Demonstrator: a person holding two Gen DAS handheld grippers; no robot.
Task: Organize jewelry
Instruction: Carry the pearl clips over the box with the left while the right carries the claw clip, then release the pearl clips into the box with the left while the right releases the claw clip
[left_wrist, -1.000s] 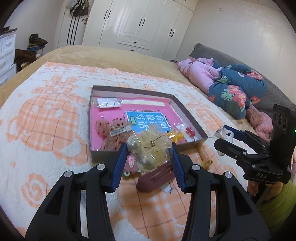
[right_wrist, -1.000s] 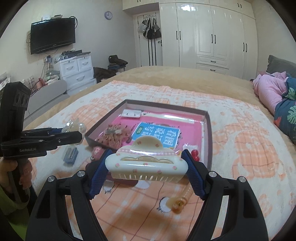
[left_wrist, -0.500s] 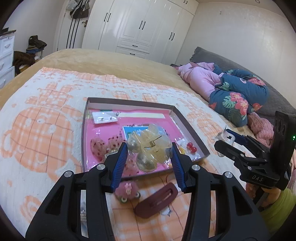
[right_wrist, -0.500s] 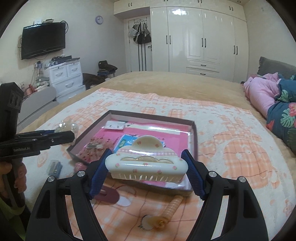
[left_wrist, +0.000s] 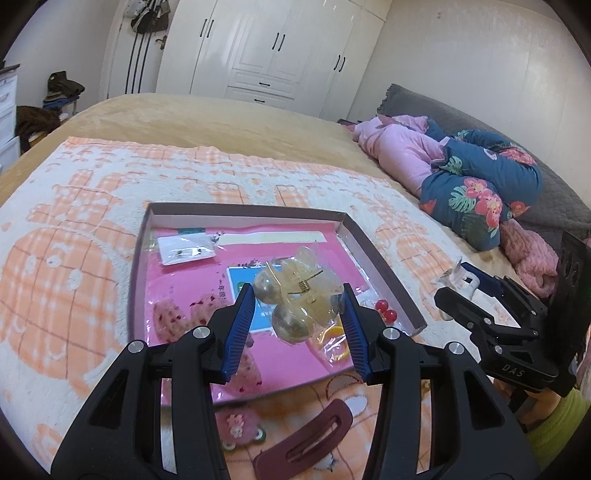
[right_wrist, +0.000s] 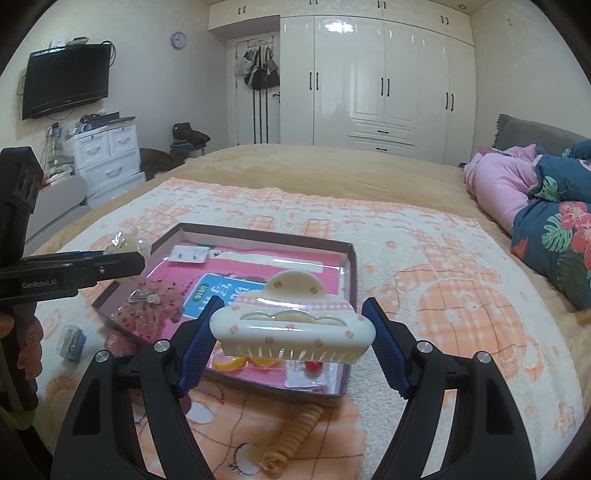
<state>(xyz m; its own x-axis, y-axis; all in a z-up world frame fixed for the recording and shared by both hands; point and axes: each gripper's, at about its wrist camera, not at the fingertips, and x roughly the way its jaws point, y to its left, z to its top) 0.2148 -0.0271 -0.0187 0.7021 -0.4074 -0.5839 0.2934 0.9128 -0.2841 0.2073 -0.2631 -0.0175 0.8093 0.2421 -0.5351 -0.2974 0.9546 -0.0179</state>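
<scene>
A: Biggest thing in front of you is the blanket, orange and white checks, and the shallow box sits flat on it with its pink lining up.

B: Your right gripper is clamped on the cream claw clip. Its long axis runs straight across, pad to pad, teeth pointing down and the rounded hump up. It hangs over the near right corner of the box.

A: And your left gripper is squeezed onto the clear flower clip, held above the box's near half. The spring coil faces up; the two round pearly lobes stack roughly along your fingers, one high, one low.

B: Outside the box, on the blanket near you, the dark red snap clip lies on a slant, far end tipped right. Just left of it, the small pink fuzzy clip.

A: From the right camera, the coiled amber hair tie lies just in front of the box wall, running toward you.

B: Smallest of all: the red beads inside the box by its right wall.
</scene>
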